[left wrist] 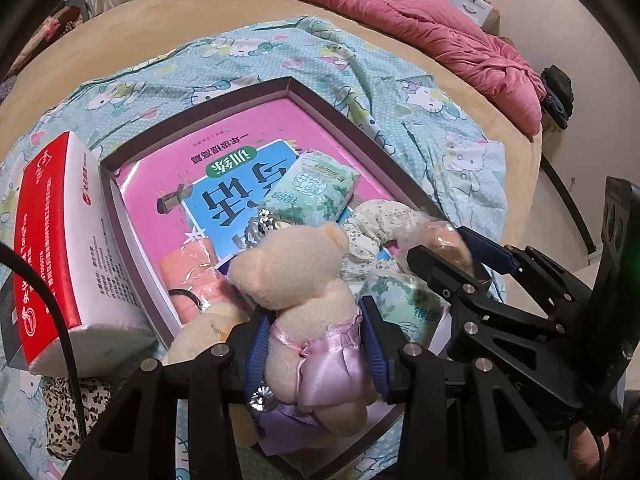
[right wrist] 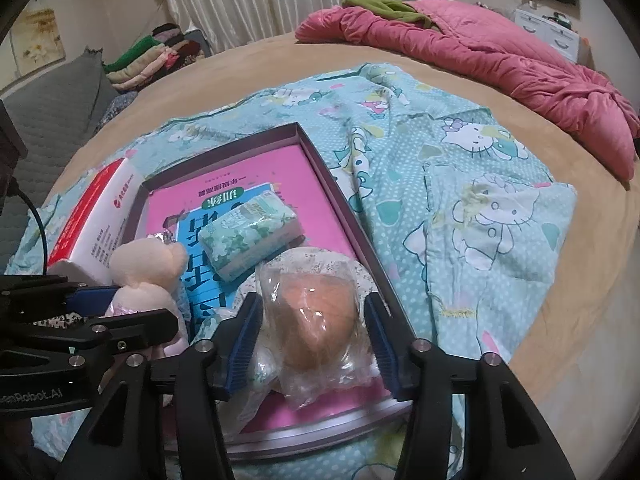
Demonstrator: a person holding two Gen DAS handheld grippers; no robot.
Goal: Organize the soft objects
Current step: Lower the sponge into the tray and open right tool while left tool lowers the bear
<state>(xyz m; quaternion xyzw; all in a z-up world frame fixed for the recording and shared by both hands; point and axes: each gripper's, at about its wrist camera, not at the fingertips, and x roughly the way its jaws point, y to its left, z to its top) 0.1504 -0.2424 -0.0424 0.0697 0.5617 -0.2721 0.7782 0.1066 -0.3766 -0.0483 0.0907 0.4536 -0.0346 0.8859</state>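
Left wrist view, low centre: left gripper (left wrist: pixel 316 344) pinches the plush bear (left wrist: pixel 304 280); right gripper (right wrist: pixel 314 344) clamps a bagged bun (right wrist: pixel 316 320). Both hover over the box (left wrist: pixel 320 96), where tissue packs (left wrist: pixel 316 188) already lie. Placing remains.

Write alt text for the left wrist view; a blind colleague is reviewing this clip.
The left claw grips a cream teddy bear in a lilac dress over a shallow box on a bed. The box holds a pink book and a green tissue pack; the right claw holds a plastic-wrapped item beside it.
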